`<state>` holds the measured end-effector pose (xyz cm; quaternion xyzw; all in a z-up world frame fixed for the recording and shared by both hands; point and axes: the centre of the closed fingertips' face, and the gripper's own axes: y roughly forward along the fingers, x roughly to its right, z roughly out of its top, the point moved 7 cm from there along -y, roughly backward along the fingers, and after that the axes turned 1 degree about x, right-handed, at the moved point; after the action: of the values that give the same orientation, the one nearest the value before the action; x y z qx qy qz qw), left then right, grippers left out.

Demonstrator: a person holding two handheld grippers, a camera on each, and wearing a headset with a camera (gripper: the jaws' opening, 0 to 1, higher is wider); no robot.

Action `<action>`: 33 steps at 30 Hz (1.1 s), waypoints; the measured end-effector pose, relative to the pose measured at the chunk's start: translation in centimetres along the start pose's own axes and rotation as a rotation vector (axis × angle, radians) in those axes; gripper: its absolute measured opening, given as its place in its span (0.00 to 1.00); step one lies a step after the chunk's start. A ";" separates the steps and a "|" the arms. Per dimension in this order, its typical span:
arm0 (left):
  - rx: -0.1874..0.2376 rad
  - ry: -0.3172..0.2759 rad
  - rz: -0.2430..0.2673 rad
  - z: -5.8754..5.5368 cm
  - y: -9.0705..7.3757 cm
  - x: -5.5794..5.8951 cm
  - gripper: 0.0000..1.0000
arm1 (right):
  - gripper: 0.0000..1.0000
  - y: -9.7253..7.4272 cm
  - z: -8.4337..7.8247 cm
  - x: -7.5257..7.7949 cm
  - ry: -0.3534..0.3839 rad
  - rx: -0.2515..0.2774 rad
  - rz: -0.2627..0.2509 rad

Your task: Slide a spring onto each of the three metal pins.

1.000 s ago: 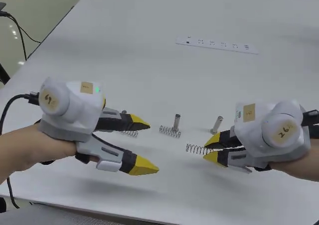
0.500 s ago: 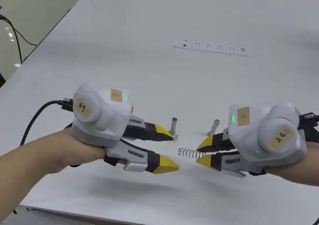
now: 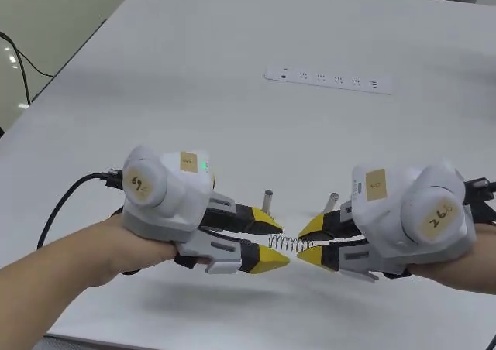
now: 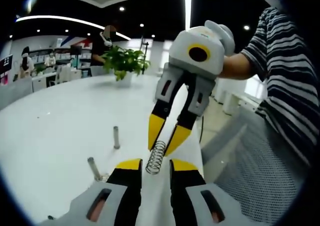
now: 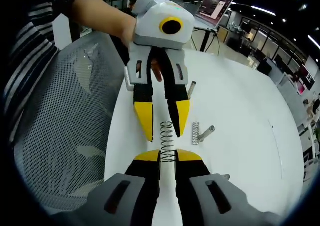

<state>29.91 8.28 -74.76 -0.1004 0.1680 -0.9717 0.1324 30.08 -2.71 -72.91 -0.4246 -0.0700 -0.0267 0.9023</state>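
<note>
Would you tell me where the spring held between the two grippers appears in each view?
Head view: spring low centre, between left gripper and right gripper.
Left gripper view: spring below centre, just above its own jaws.
Right gripper view: spring centre, rising from its own jaws.
Shared landmark: the white table under it.

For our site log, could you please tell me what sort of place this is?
Probably an open-plan office or lab: a large white table with a power strip, a mesh chair beside it, and a laptop on another desk.
</note>
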 end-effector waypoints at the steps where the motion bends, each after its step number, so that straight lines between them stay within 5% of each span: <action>1: 0.003 0.002 -0.001 0.1 0.0 0.0 0.13 | 0.07 0.0 0.0 0.0 0.002 0.003 0.001; 3: 0.020 0.013 0.004 0.3 0.1 0.0 0.05 | 0.07 -0.1 0.1 0.0 0.004 0.007 0.003; 15: 0.002 0.045 -0.032 0.0 0.5 0.6 0.03 | 0.07 -0.2 -0.3 -0.4 -0.006 -0.009 0.007; 33: -0.028 0.054 -0.102 0.0 0.2 1.1 0.02 | 0.14 -0.5 -1.7 -1.3 0.032 0.038 0.057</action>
<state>28.90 7.73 -74.67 -0.0845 0.1797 -0.9771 0.0766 28.96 -4.38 -73.75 -0.4085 -0.0439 -0.0067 0.9117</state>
